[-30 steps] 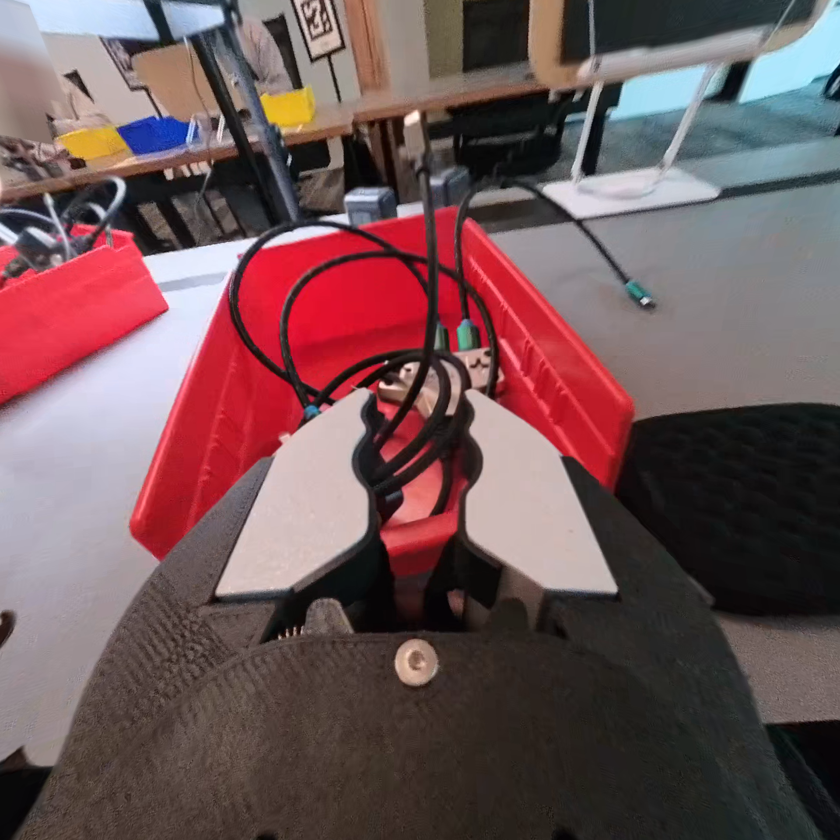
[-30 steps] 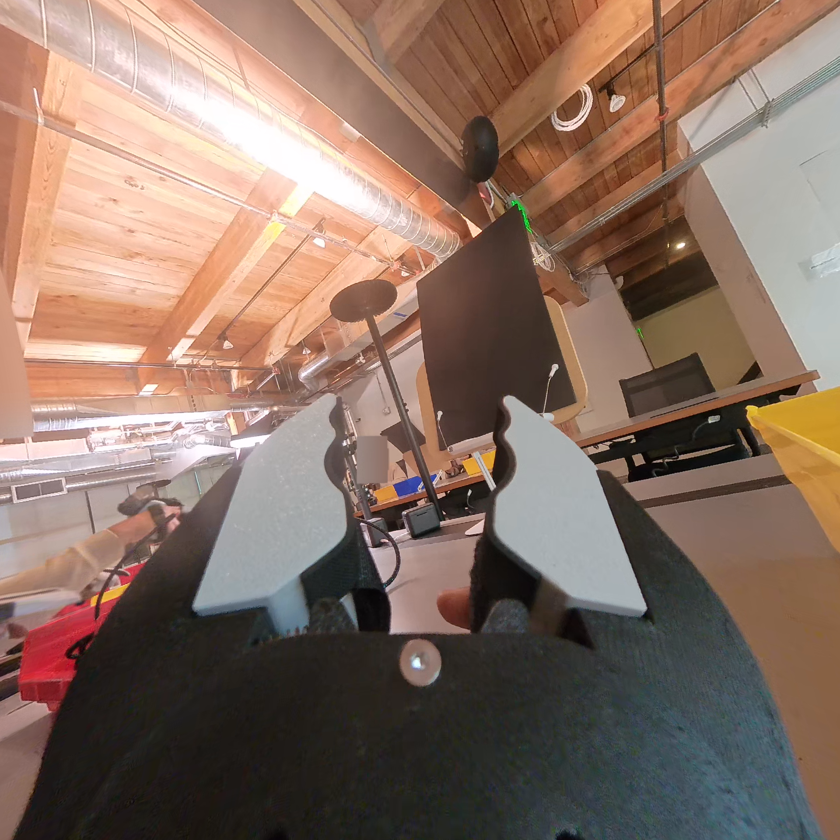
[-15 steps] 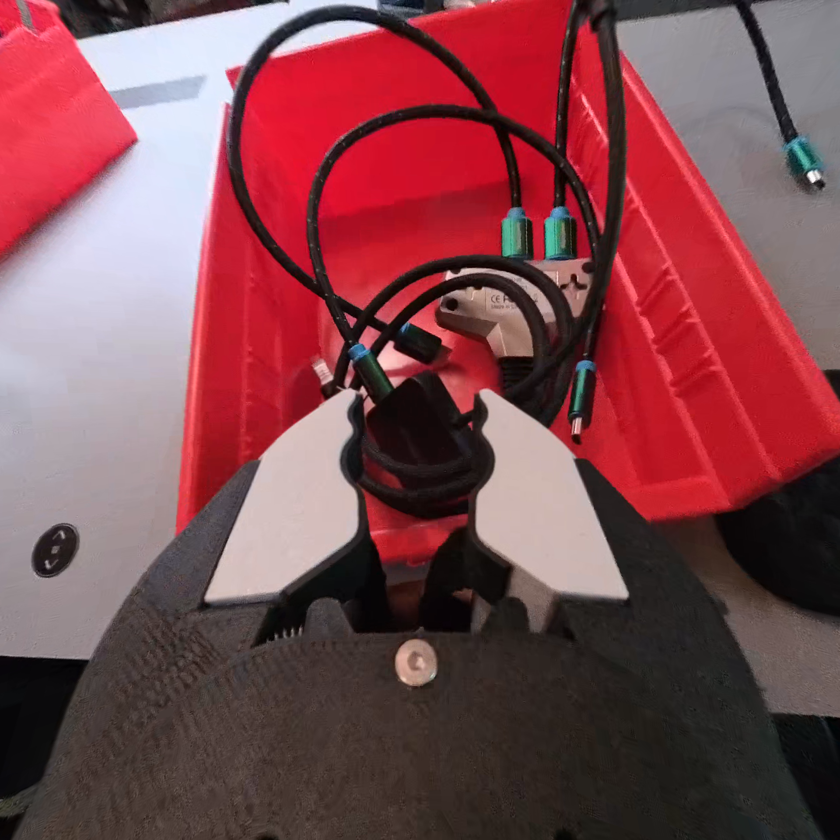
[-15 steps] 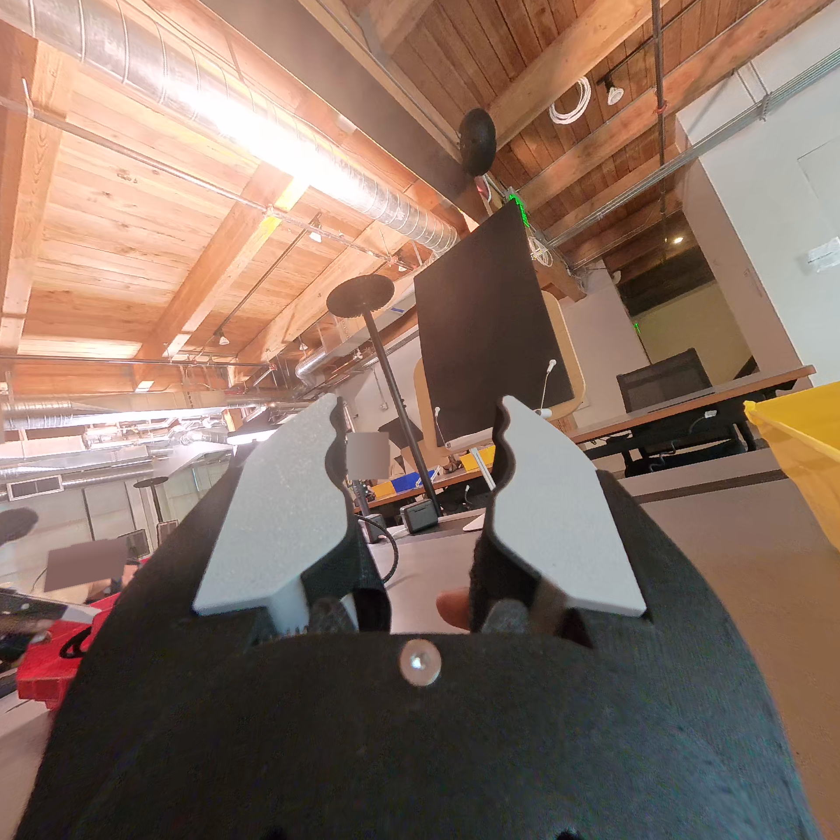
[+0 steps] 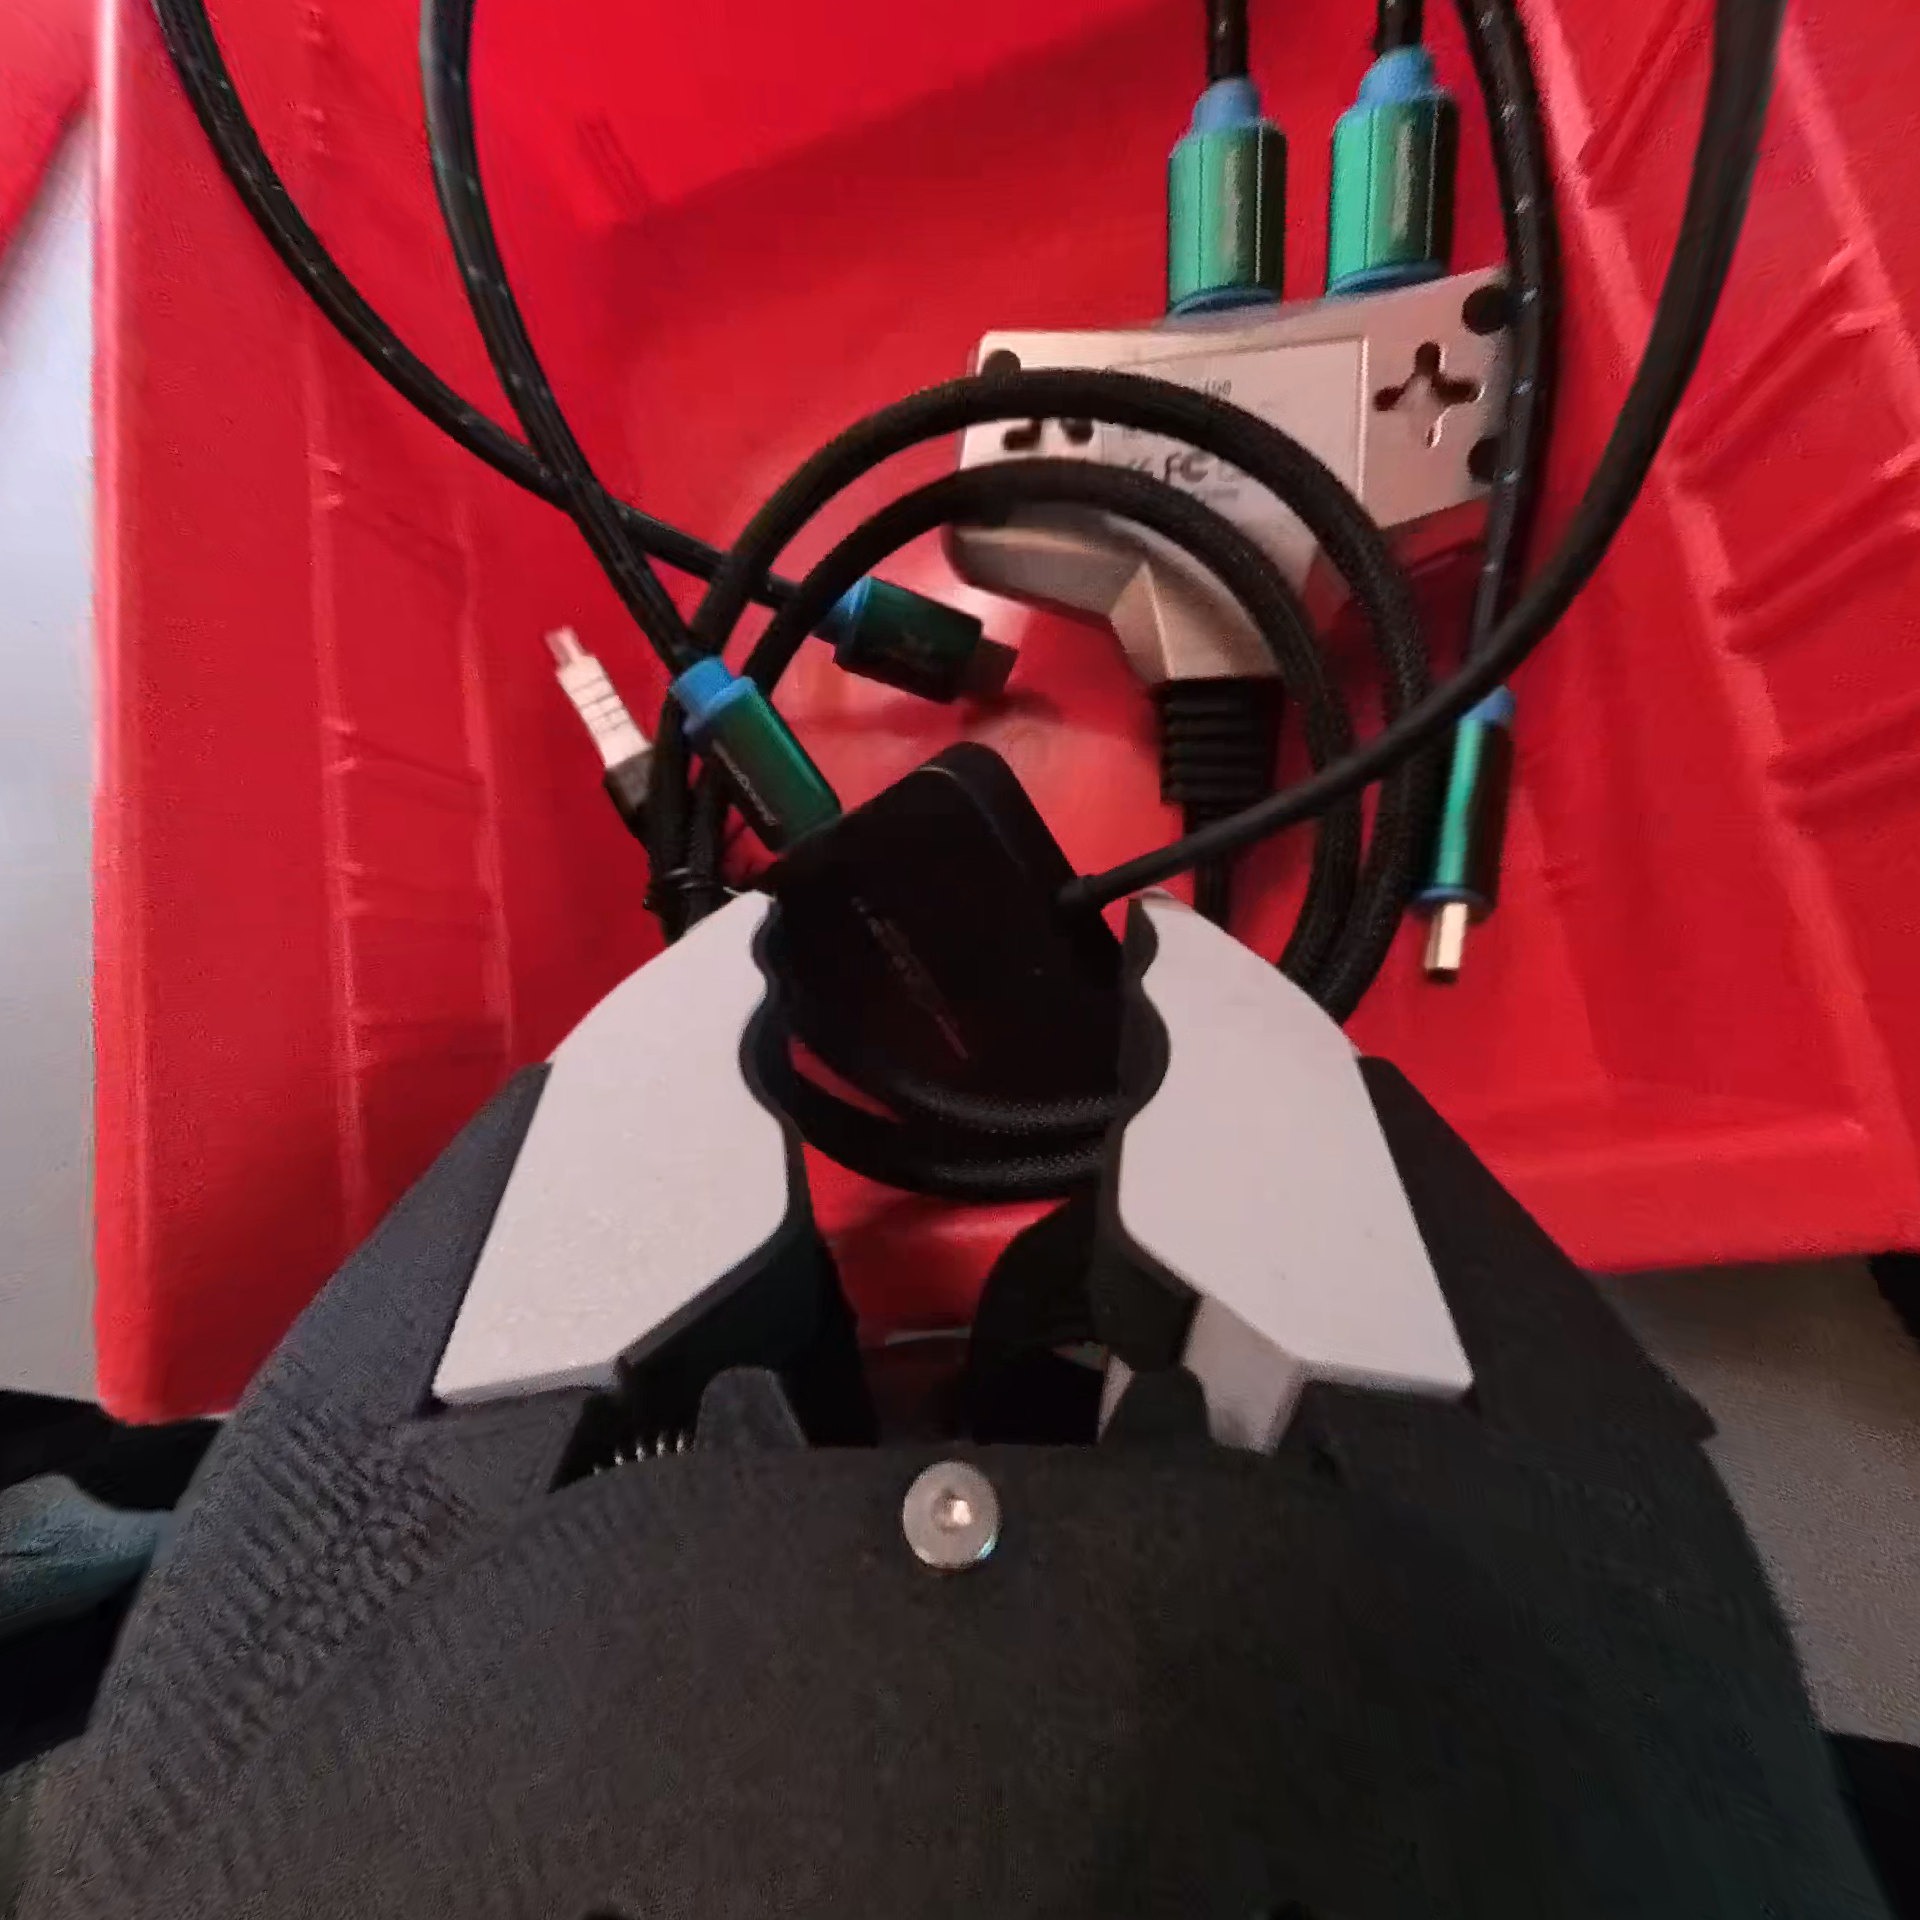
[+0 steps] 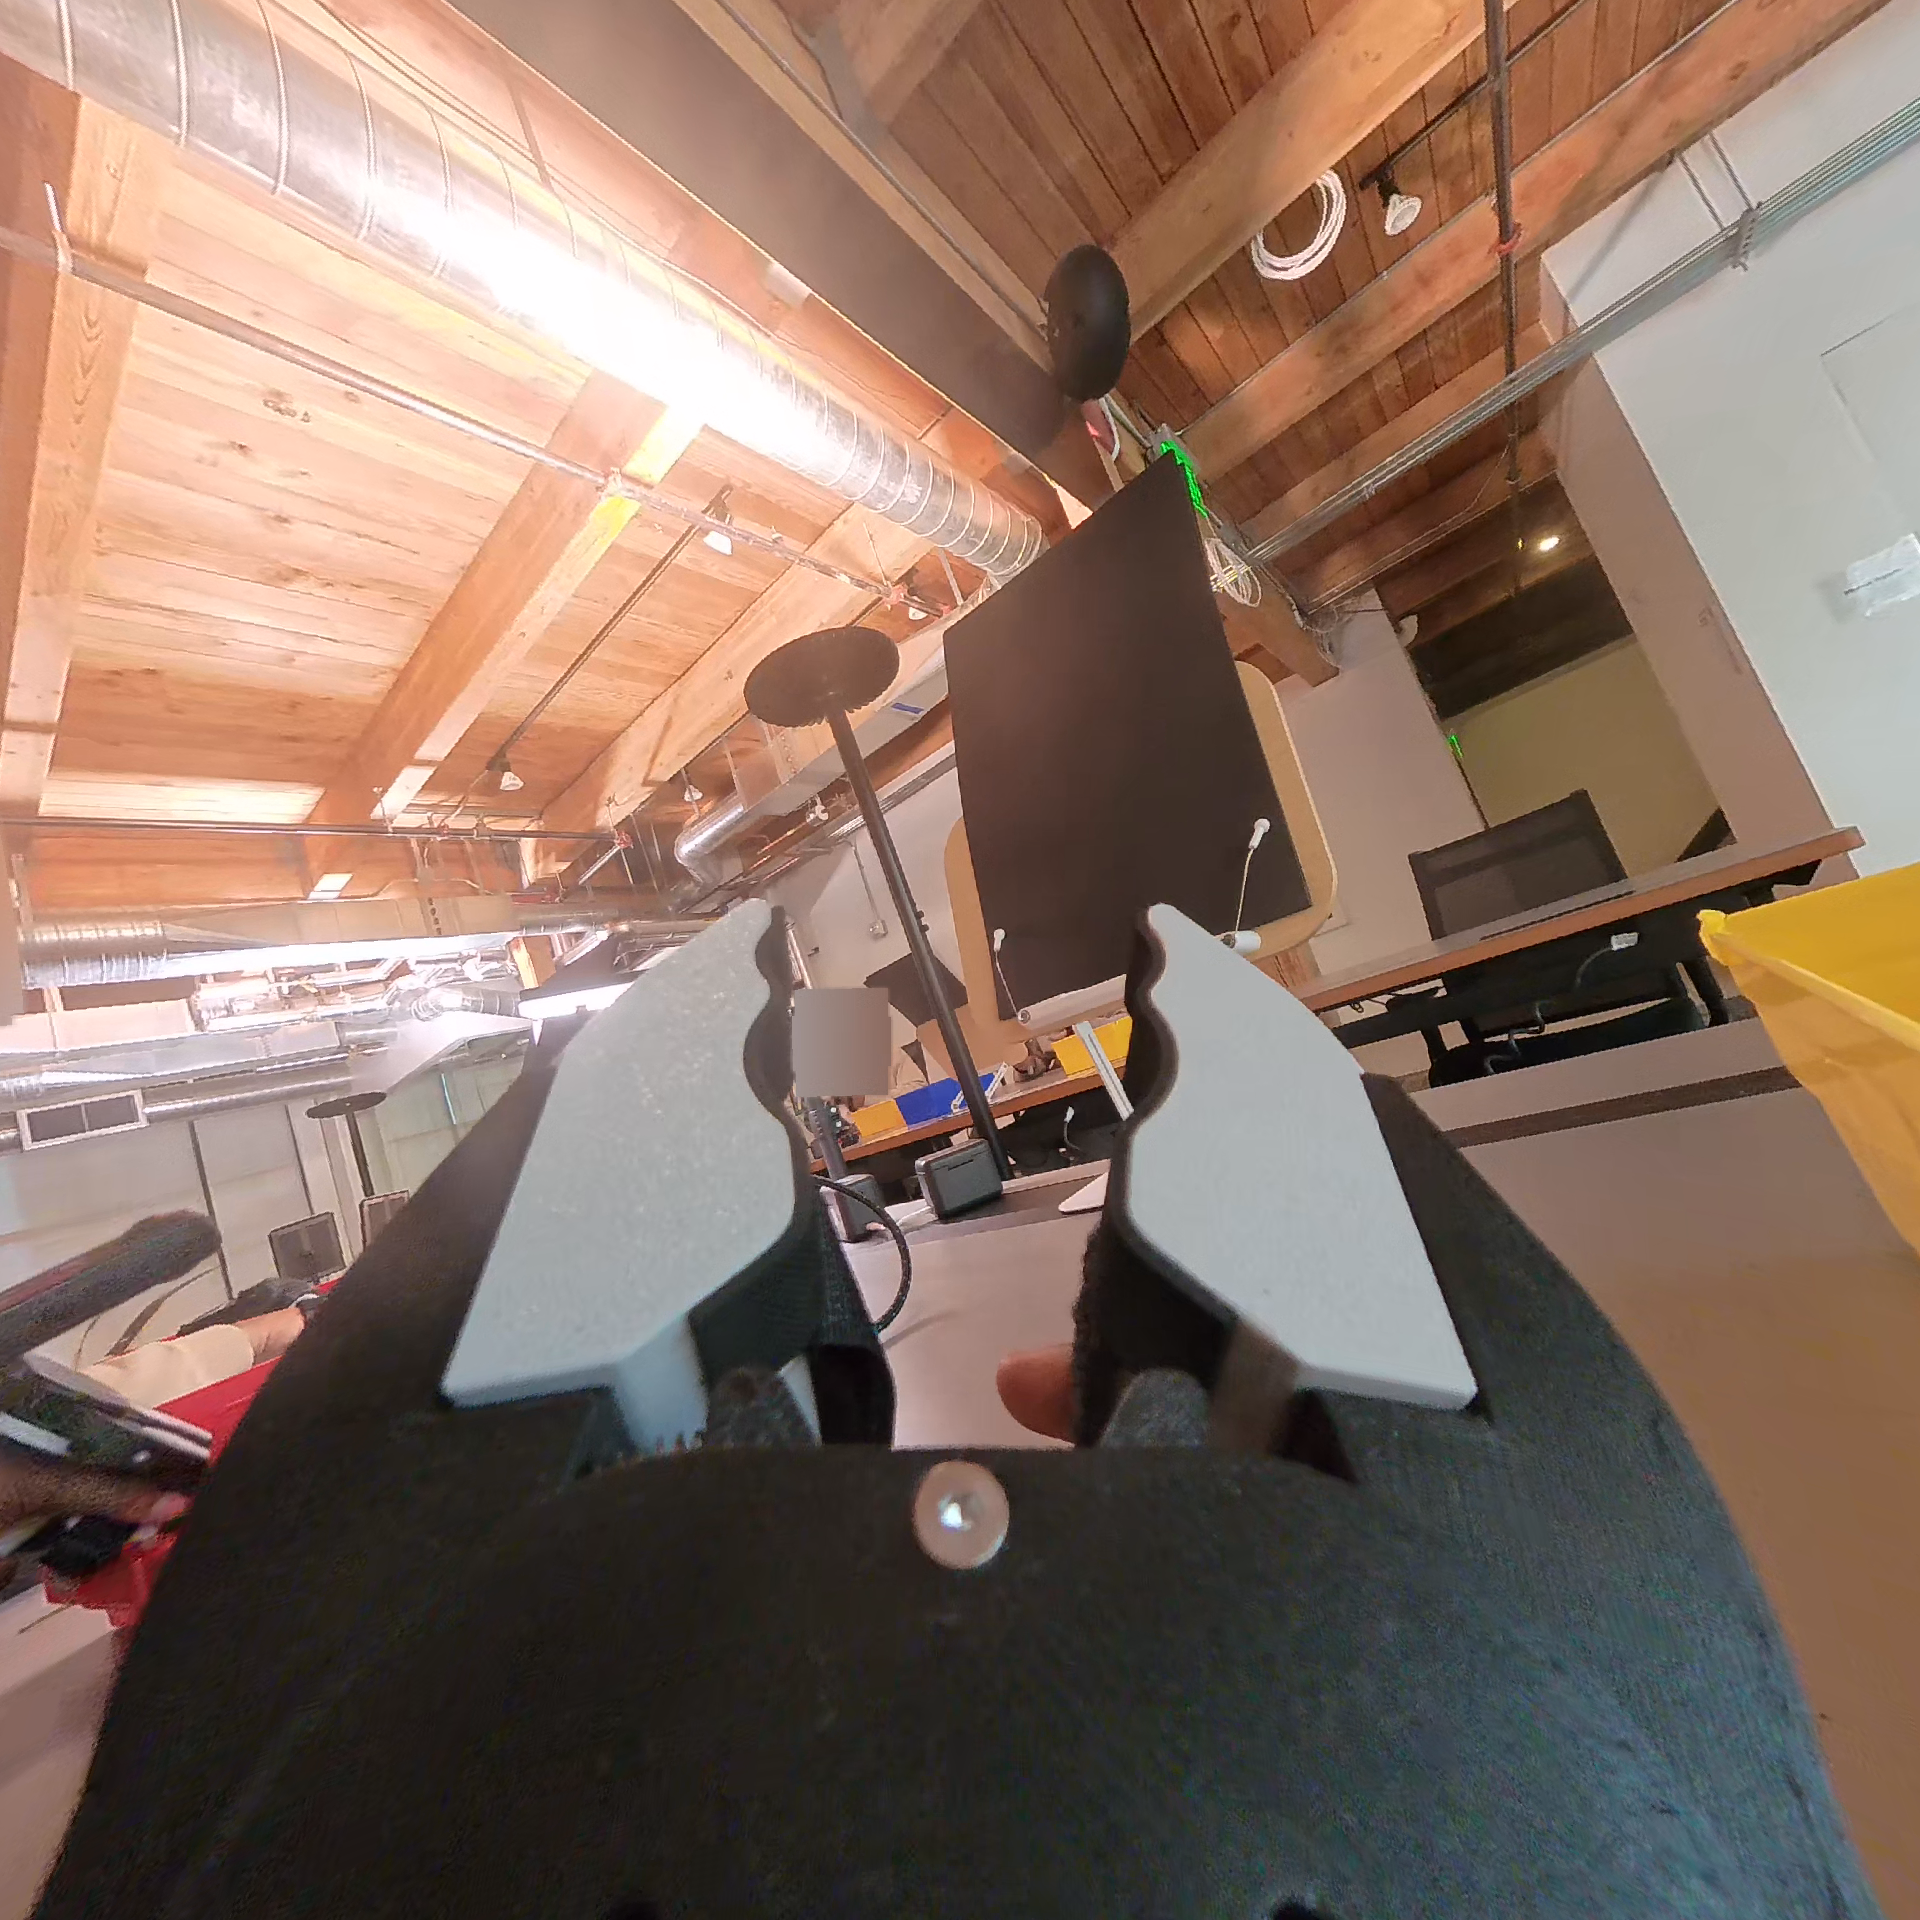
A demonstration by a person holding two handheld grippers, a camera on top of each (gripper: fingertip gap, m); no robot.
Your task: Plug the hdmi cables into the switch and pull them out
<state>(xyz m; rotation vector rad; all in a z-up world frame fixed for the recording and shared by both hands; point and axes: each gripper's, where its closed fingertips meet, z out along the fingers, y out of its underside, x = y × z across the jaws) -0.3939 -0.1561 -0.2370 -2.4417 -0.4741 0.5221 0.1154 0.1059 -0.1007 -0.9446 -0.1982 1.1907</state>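
HDMI cables point(image 5: 582, 488), black and braided with green-and-blue plug shells, loop in a tangle inside a red bin point(image 5: 312, 727), where the black switch point(image 5: 935, 914) lies near the front wall with one plug point(image 5: 753, 758) seated in its left end and a thin black lead point(image 5: 1351, 748) leaving its right side. A silver adapter box point(image 5: 1247, 447) sits farther back with two plugs point(image 5: 1304, 197) standing in its far edge; loose plugs lie to the left point(image 5: 914, 649) and right point(image 5: 1465, 831), and a coiled cable crosses under the switch. The left gripper point(image 5: 945, 935) has its grey fingers point(image 5: 644, 1164) partly apart, flanking the switch and the coil; whether they touch it cannot be told. The bin's walls rise close on both sides, leaving little room. The right gripper point(image 6: 961, 935) points up toward a wooden ceiling, fingers point(image 6: 1247, 1174) apart and holding nothing, above a grey worktop point(image 6: 1621, 1195) with a yellow bin point(image 6: 1839, 1039) at its right edge.
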